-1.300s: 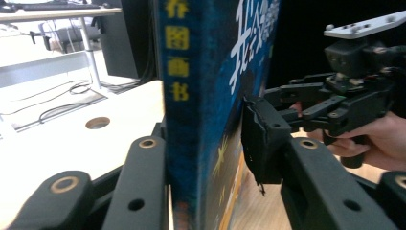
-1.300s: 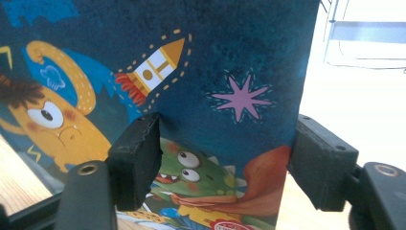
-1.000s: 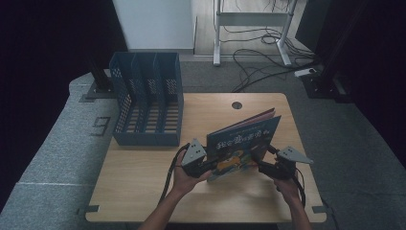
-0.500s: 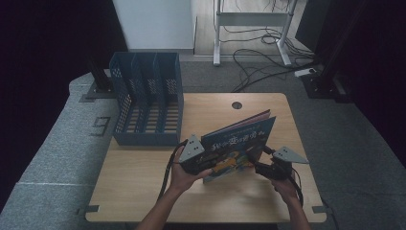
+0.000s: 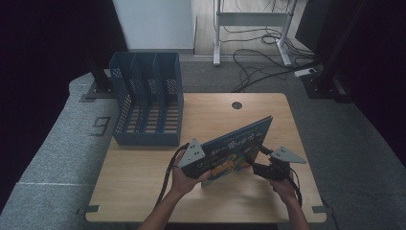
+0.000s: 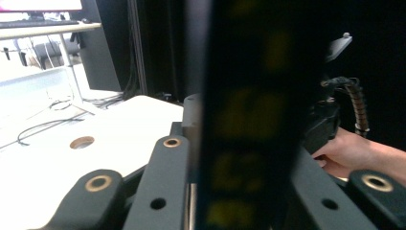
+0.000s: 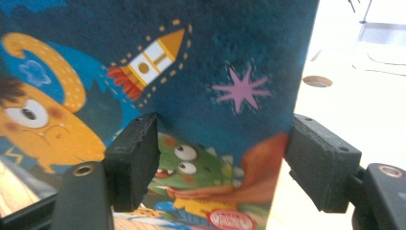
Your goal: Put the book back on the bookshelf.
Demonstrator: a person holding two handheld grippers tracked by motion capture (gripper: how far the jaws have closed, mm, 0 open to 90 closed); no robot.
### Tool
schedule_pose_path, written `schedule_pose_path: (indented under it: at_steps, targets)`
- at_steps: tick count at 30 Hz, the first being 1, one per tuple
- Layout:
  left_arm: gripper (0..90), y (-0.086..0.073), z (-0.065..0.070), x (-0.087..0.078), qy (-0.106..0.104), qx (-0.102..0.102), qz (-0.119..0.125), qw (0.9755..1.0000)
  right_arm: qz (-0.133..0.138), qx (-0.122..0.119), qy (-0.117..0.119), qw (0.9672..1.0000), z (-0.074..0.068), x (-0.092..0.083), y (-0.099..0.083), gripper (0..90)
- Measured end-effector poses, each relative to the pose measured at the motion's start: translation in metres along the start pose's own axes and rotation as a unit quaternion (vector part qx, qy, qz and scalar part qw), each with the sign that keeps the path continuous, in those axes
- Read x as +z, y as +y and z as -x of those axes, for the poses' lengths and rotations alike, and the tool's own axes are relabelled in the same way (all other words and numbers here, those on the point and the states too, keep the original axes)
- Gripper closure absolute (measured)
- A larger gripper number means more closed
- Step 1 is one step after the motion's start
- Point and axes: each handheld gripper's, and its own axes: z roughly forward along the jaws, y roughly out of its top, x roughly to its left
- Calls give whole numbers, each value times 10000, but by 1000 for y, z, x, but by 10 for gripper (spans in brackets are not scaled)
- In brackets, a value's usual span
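Observation:
A children's book with a dark blue cartoon cover stands tilted on its lower edge over the wooden table. My left gripper is shut on its left end; in the left gripper view the book rises edge-on as a dark blurred band between the jaws. My right gripper is at the book's lower right corner. In the right gripper view the cover faces the camera. The jaws of my right gripper stand wide apart, one in front of the cover and one past its edge.
A blue slotted file organiser stands at the table's back left. A round cable hole is in the tabletop behind the book. Cables and desk legs lie on the floor beyond. The other hand and its gripper appear behind the book.
The left gripper has carried the book's left end a little leftward and up. The right gripper has shifted slightly left and toward the person, staying by the lower right corner.

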Motion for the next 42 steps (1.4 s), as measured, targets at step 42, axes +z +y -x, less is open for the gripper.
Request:
schedule_pose_path:
  at_steps: [42]
  targets:
    - [823, 4, -9, -15, 270, -673, 273, 9970, -102, 399, -338, 9986, 24, -18, -13, 309]
